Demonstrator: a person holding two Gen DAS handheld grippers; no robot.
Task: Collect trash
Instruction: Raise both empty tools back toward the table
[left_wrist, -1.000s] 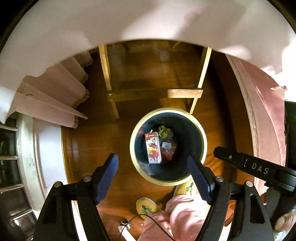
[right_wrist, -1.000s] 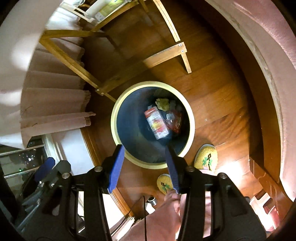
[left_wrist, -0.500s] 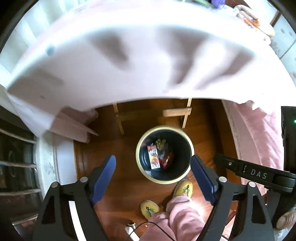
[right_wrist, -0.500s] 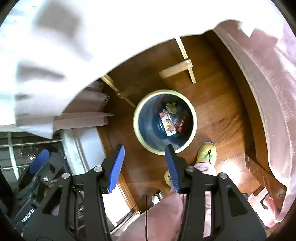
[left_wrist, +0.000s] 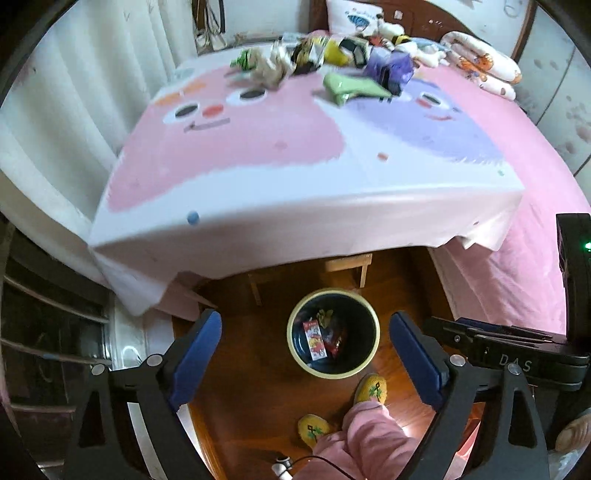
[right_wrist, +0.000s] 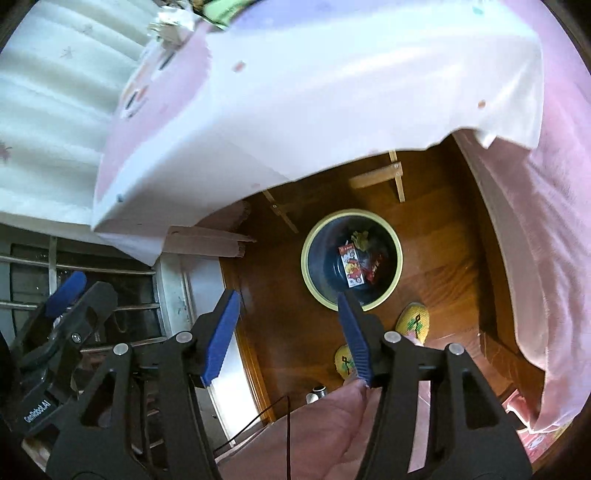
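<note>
Below the left gripper (left_wrist: 306, 350), framed between its two blue pads, a round bin (left_wrist: 333, 306) with a pale rim stands on the wooden floor (left_wrist: 255, 398); the jaws are spread wide and hold nothing. Inside the bin lie a small red-and-white carton (left_wrist: 315, 339), a red wrapper (left_wrist: 337, 338) touching it, and a yellowish crumpled scrap (left_wrist: 325, 315) at the far side. Far ahead of this gripper, across a table under a pink, white and lilac cloth (left_wrist: 240, 147), a heap of trash (left_wrist: 321, 61) sits near the far edge: crumpled paper, a green packet, yellow and purple wrappers, all blurred. Beside the bin, nearer the gripper, are two yellow slippers (left_wrist: 371, 387) and a pink trouser leg (left_wrist: 365, 435). The right gripper (right_wrist: 286, 334) is also open and empty, its right pad overlapping the bin's near rim in its view, with the carton just beyond the tip. To its left the other gripper's black frame shows.
</note>
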